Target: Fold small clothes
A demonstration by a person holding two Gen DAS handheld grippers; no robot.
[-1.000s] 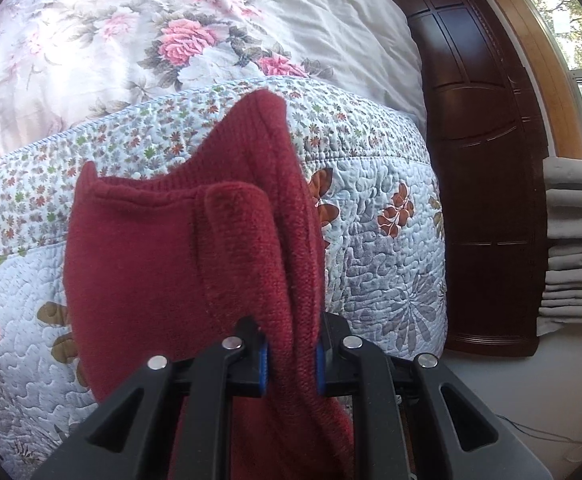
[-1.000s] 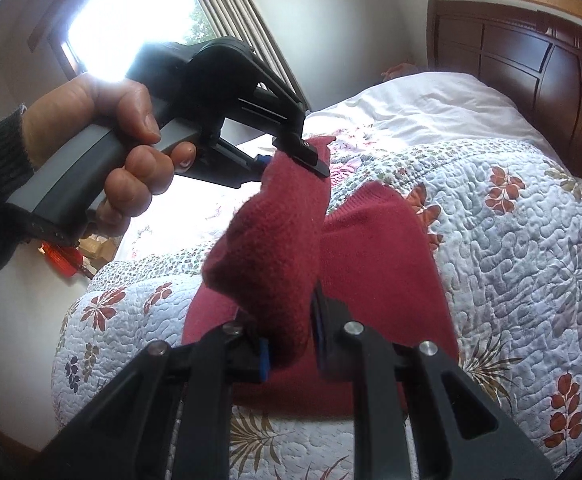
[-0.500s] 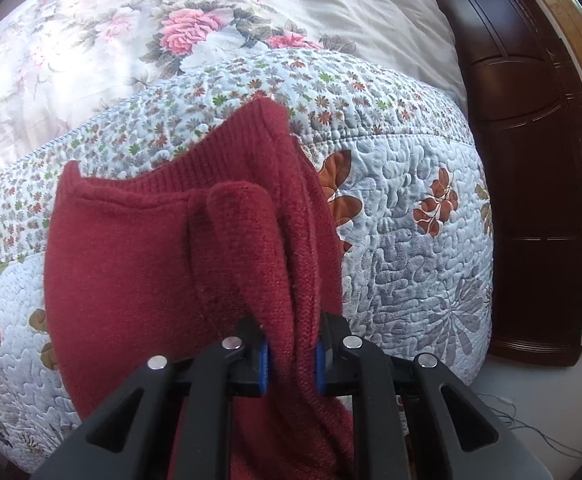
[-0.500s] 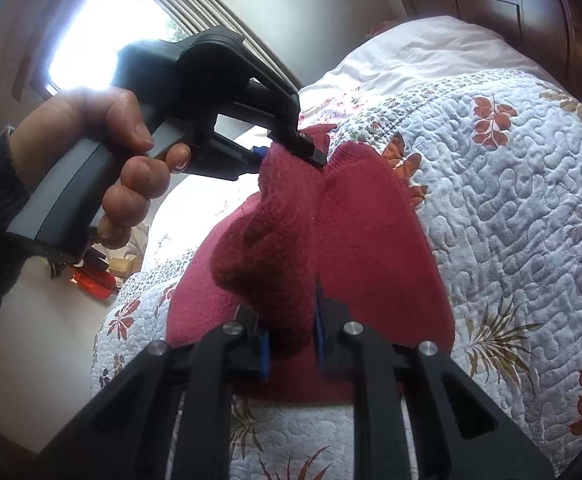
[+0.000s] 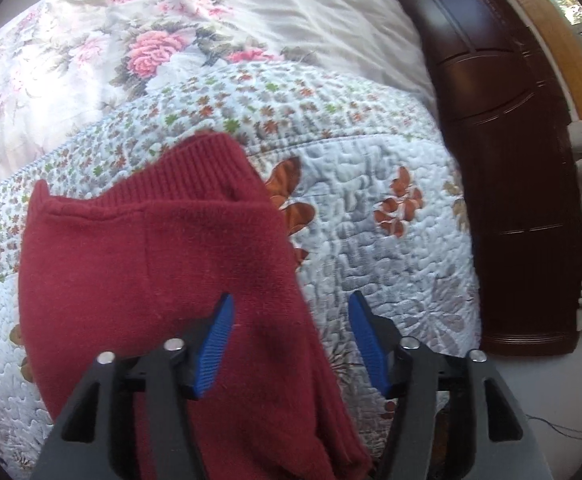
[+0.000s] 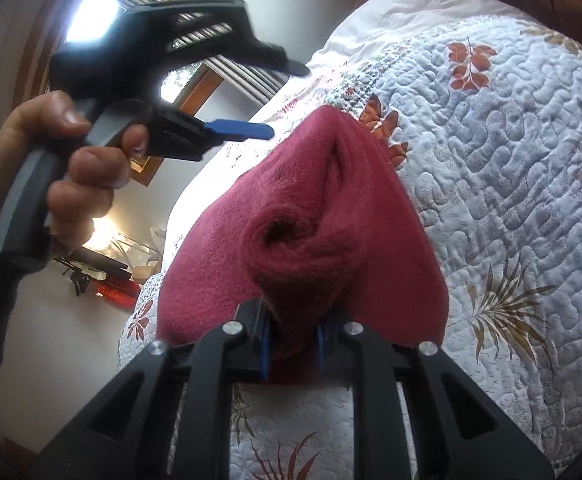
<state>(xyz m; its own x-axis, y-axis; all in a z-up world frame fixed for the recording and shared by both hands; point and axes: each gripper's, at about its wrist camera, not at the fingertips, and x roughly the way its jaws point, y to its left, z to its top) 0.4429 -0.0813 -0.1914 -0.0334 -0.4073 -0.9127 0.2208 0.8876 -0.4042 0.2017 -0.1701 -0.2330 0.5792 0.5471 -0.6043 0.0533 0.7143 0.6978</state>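
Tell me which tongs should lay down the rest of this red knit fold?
Right, I'd judge. The right tongs are shut on a bunched part of the red knit garment, lifted off the quilt. The left tongs are open and hold nothing, so they would need to re-grip first.

Dark red knit garment (image 5: 163, 264): fuzzy matt wool-like cloth, ribbed cuff at 12 o'clock. White quilted floral bedspread (image 5: 391, 264): stitched, puckered cotton look. Pale rose-print sheet (image 5: 91, 40): smooth, slight sheen. Dark brown wooden headboard (image 5: 511, 160) at 3 o'clock: glossy varnish. Left gripper (image 5: 291, 340): matt black plastic, ridged blue pads (image 5: 217, 344), shiny metal pins.
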